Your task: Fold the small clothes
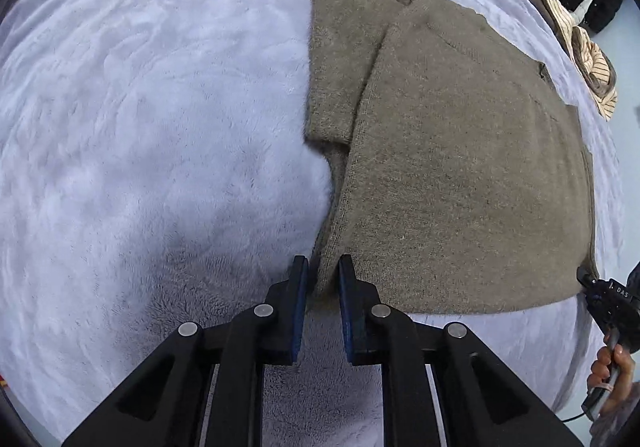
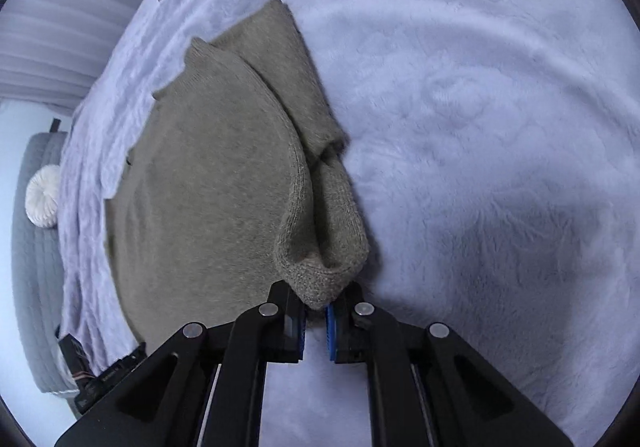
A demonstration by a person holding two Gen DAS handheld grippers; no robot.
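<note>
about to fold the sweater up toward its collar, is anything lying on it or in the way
Nothing visible is. The sweater lies bare on the blanket, with both tools already pinching its near corners: left tool, right tool. The clothes pile sits past the collar, off the sweater.

Probably a bedroom: plush blanket, cushion.

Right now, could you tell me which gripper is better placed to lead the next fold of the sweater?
Probably neither alone. The left gripper pinches the sweater at one hem corner, and the right gripper is shut on the opposite corner, its knit bunched there. Both can lift the hem together.
</note>
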